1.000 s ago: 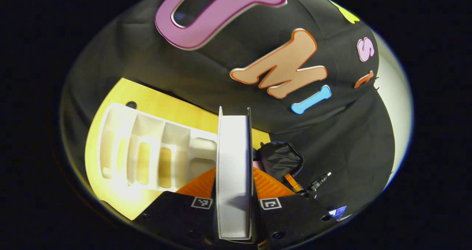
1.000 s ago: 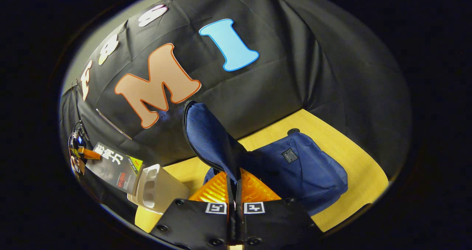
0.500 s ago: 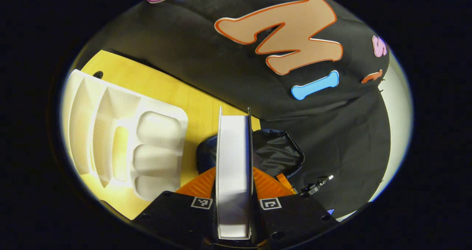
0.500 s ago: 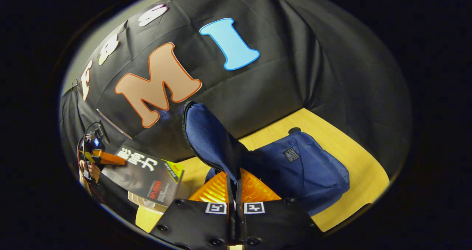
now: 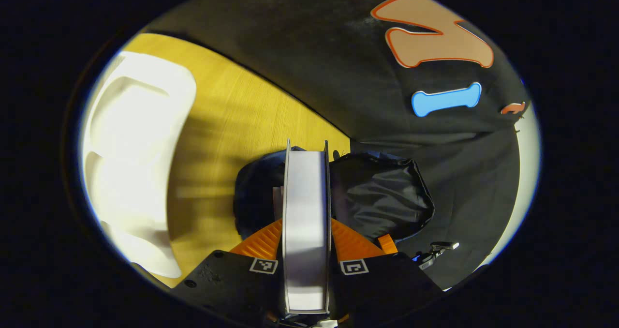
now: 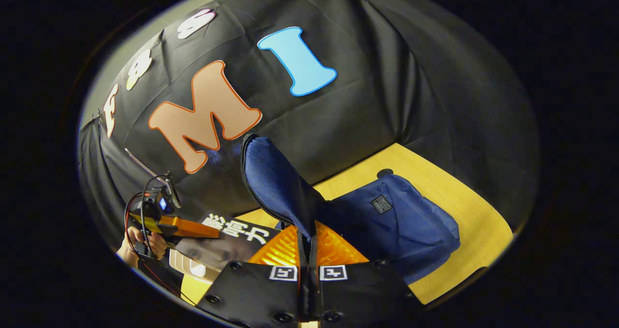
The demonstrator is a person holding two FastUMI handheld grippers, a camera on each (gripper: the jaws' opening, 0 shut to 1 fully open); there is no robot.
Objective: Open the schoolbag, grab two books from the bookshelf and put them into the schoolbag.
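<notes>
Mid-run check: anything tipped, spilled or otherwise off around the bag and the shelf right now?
Nothing stands out. The right claw holds up the navy fabric schoolbag's flap, and the left claw grips a white-paged book edge-on over the dark opening. The white plastic bookshelf sits on the yellow wooden table.

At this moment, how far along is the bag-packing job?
Opened: the right gripper pinches the schoolbag flap up. In hand: the left gripper carries a book edge-on over the bag's dark opening, away from the bookshelf. Left: dropping it in; whether another book is already inside is unclear.
</notes>
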